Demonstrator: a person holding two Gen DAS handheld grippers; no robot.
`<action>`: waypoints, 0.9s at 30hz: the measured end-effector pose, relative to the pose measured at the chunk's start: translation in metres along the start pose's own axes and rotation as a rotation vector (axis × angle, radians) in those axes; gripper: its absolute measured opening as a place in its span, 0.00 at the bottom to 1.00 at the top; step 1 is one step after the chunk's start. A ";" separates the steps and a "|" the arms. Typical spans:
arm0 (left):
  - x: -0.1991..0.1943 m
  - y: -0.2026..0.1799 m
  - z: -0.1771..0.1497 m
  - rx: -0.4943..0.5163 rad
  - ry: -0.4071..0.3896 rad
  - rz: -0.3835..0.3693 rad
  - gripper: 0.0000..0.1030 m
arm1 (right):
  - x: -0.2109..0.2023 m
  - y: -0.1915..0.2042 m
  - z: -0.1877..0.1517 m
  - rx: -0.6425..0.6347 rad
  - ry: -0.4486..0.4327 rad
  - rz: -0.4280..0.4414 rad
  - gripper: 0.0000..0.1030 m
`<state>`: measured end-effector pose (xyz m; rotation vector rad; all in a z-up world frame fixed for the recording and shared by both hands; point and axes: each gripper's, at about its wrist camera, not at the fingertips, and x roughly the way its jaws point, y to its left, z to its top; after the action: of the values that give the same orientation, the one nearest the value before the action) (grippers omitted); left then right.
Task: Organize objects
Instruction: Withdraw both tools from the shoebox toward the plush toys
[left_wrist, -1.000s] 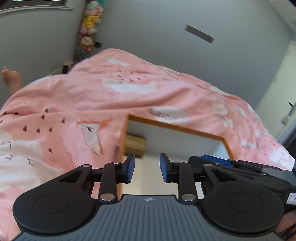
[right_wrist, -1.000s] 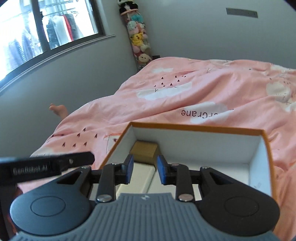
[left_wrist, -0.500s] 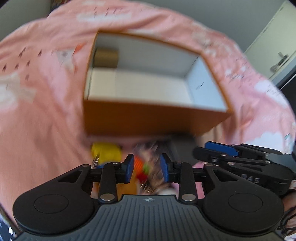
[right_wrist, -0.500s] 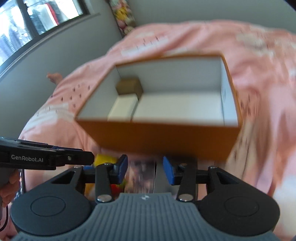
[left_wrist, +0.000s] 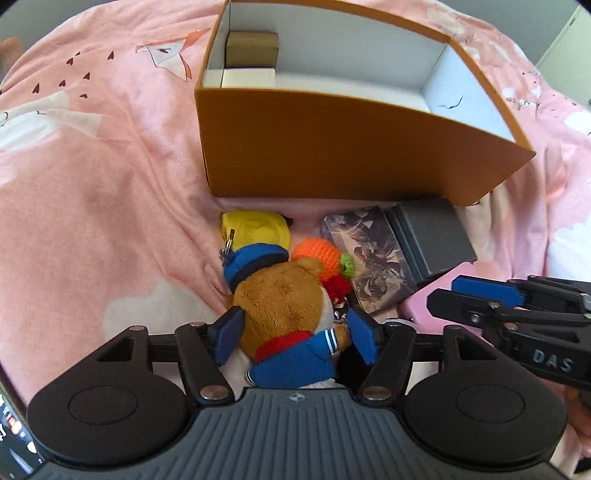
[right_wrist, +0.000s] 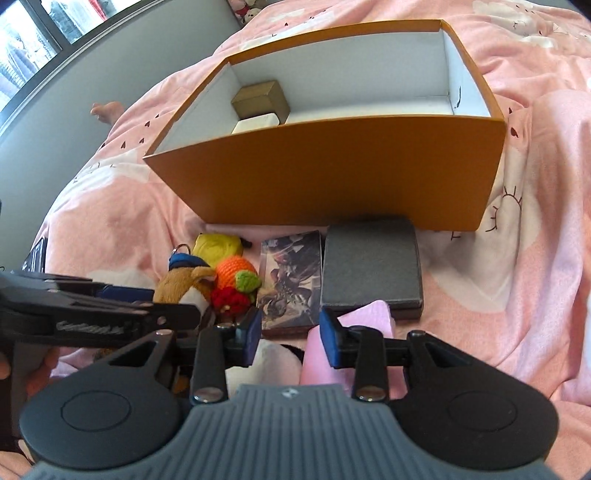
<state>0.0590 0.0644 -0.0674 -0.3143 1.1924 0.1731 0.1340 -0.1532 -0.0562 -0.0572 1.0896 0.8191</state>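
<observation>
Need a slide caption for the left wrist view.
Left hand-held gripper opening around a plush bear before the orange box.

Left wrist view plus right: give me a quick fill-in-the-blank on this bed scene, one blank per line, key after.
1. The orange box has a white inside and stands open, with no ____ on it.
2. The plush bear between the fingers of the left hand-held gripper wears a ____ cap.
3. The dark grey box lies to the right of the picture card pack, ____ the orange box.

Missing words: lid; blue; outside

Orange box (left_wrist: 343, 147), pink cloud-patterned quilt (left_wrist: 92, 184)
</observation>
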 end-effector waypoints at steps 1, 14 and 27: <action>0.002 0.000 -0.001 0.003 0.003 0.009 0.74 | 0.001 0.002 0.000 -0.004 0.001 -0.002 0.37; 0.008 0.006 -0.009 0.028 -0.027 0.014 0.62 | 0.004 0.025 -0.004 -0.123 0.087 0.045 0.39; -0.018 0.023 -0.016 -0.044 -0.099 -0.052 0.59 | 0.025 0.055 -0.021 -0.259 0.242 0.000 0.66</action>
<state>0.0314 0.0811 -0.0593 -0.3704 1.0822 0.1680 0.0894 -0.1088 -0.0673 -0.3819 1.2032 0.9668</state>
